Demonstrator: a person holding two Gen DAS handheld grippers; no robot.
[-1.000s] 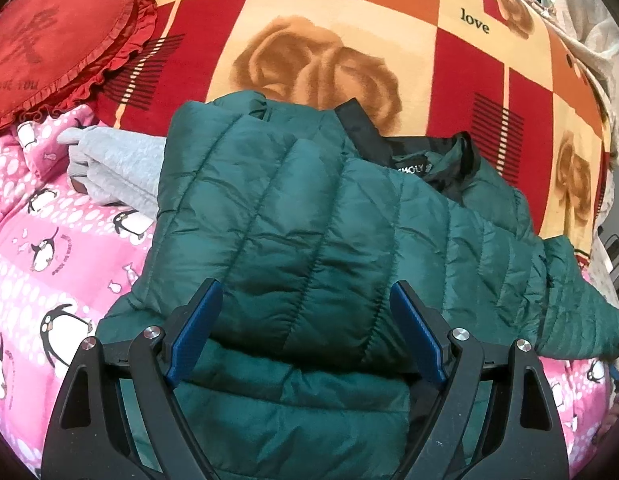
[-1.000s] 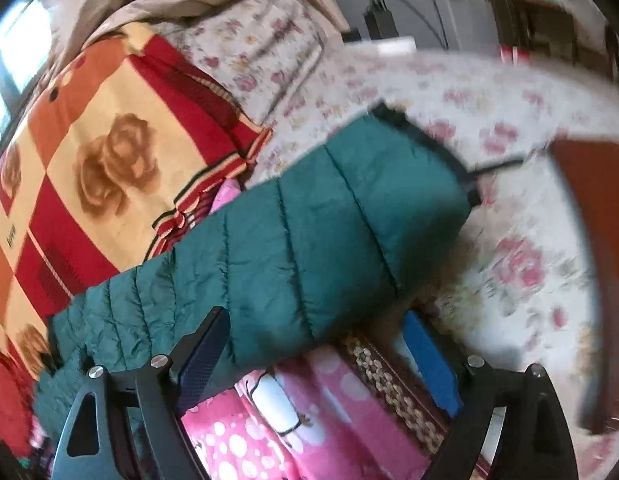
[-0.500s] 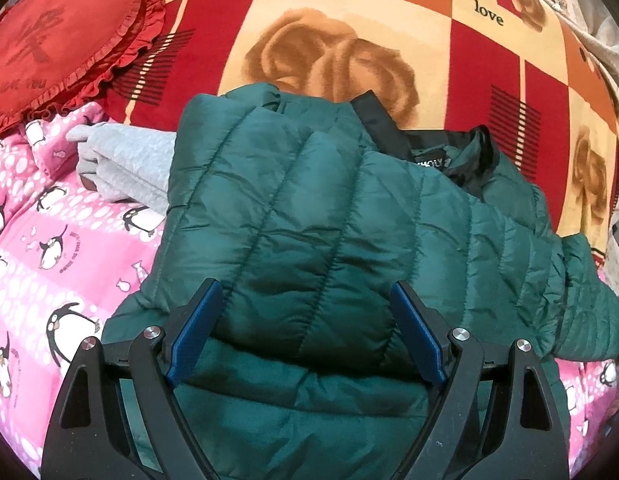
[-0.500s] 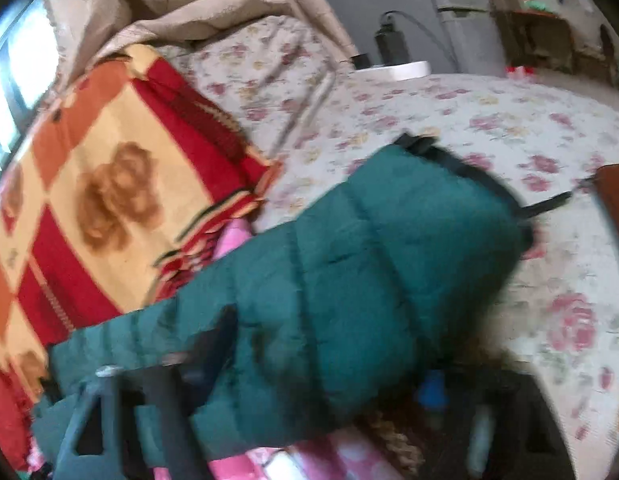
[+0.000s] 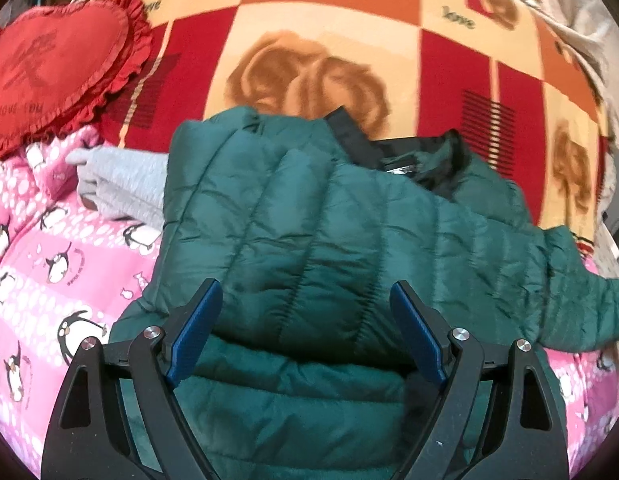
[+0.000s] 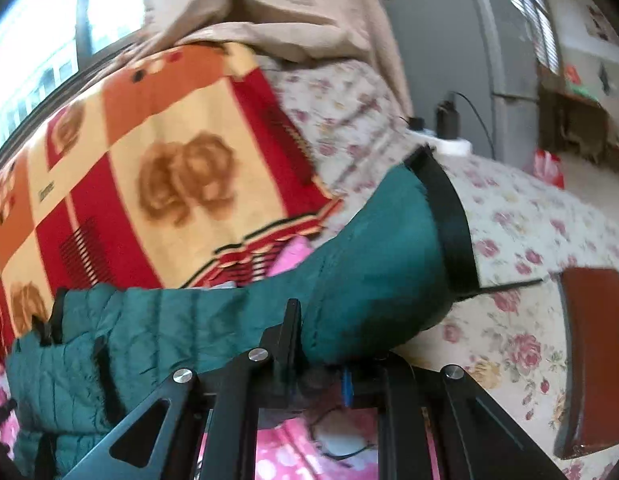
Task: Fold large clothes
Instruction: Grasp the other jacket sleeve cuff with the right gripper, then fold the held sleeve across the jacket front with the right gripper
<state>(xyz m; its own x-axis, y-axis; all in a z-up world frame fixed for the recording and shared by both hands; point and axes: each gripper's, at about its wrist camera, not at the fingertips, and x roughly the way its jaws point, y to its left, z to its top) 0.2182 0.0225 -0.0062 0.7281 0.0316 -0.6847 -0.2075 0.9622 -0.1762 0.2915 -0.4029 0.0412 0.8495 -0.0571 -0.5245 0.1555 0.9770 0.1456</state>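
- While the green puffer jacket [image 5: 309, 240] lay across the pink penguin quilt [image 5: 49, 272], its body partly doubled over, its collar toward the rose-patterned blanket [image 5: 309, 60], the left gripper [image 5: 305, 332] hovered over the lower fold with its jaws spread wide and nothing between them.
- The right gripper [image 6: 321, 364] had its jaws pressed together on the sleeve [image 6: 369, 272], which stood lifted above the floral sheet [image 6: 529, 240], its black cuff [image 6: 449, 224] uppermost.
- The jacket looked light, soft and springy; its slick shell seemed likely to slide and puff open.
- A quilted seam or the bound cuff probably offered the surest hold.
- A grey garment [image 5: 121, 184] lay just beside the jacket's left edge.
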